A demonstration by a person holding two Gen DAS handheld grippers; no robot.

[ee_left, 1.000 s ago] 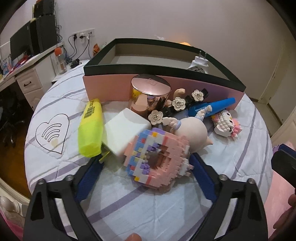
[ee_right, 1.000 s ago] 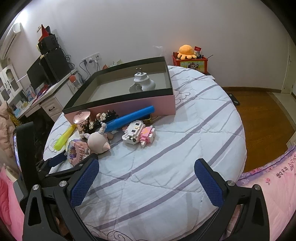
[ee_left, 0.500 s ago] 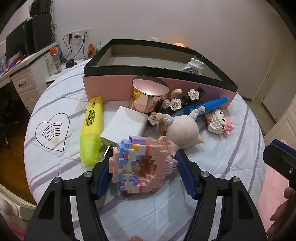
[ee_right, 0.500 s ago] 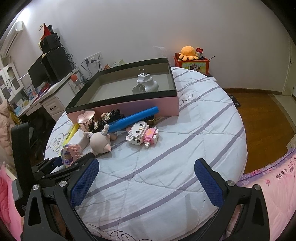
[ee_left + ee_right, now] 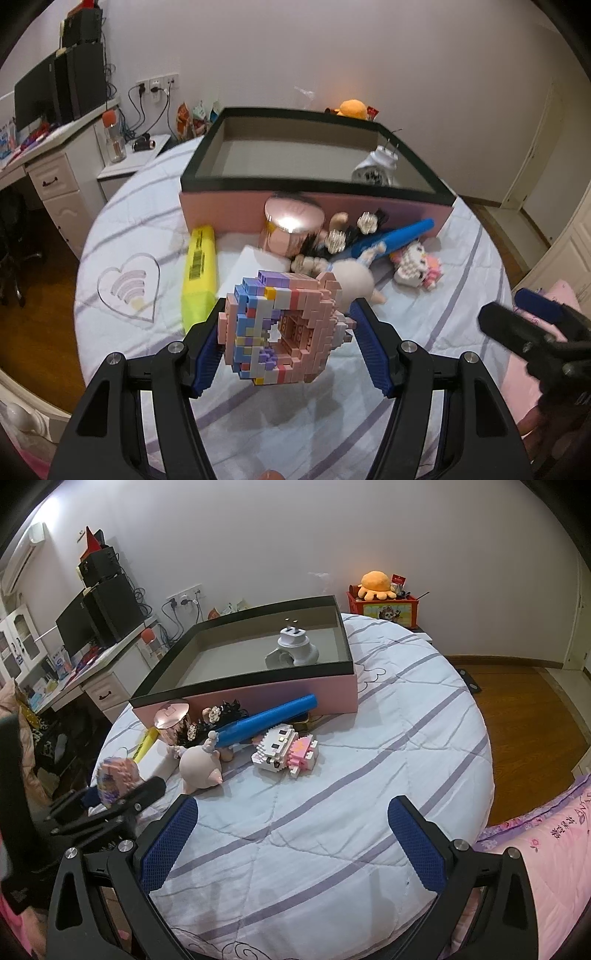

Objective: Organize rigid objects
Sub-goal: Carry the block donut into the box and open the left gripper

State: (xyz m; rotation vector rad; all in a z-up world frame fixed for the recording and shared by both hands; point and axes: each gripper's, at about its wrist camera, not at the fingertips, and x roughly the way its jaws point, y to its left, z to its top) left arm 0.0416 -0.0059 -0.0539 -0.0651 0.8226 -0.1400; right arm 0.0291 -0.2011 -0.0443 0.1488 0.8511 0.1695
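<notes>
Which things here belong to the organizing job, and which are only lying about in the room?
Job: pink block donut in the left gripper; pink box; blue tube; block kitty; yellow highlighter.

Lying about: orange plush; monitor; desk.

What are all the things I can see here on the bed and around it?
Storage box: 1, pink with black rim, back of bed.
Plug adapter: 1, white, inside box.
Brick donut: 1, pink-blue, lifted in left gripper.
Highlighter: 1, yellow, left of pile.
Jar: 1, rose-gold, against box.
Flower hair clip: 1, black, beside jar.
Tube: 1, blue, before box.
Brick cat: 1, white-pink, on quilt.
Doll head: 1, beige, near cat.
Plush octopus: 1, orange, far crate.
Left gripper: shut.
Right gripper: open, empty.
</notes>
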